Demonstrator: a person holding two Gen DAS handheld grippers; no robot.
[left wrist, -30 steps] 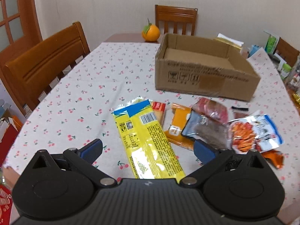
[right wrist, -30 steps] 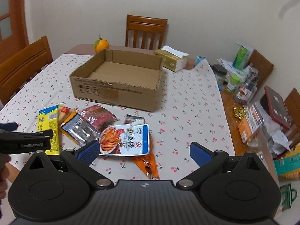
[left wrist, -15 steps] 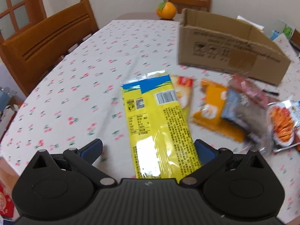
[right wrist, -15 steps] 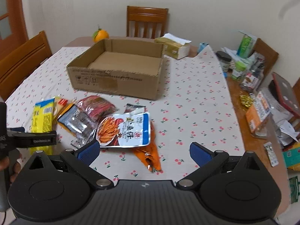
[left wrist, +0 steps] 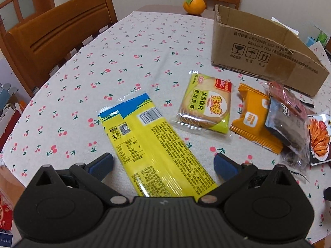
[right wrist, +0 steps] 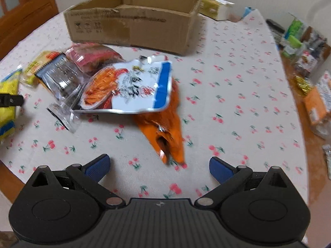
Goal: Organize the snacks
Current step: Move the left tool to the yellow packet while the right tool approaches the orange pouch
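Currently the left gripper (left wrist: pixel 163 162) is spread wide, its blue pads either side of the long yellow plastic snack packet (left wrist: pixel 153 148) lying flat on the cherry-print tablecloth (left wrist: pixel 128 47), not pinching it. Right gripper (right wrist: pixel 158 164) is also spread wide, holding nothing, low over the cloth with the crumpled orange wrapper (right wrist: pixel 165 128) just ahead. Open brown cardboard box (right wrist: pixel 132 18) sits behind the snack pile; the visible part of its interior shows no snacks. White-and-blue foil pouch (right wrist: pixel 128 88) overlaps the orange wrapper; green-yellow toast packet (left wrist: pixel 206 105) lies beside the yellow one.
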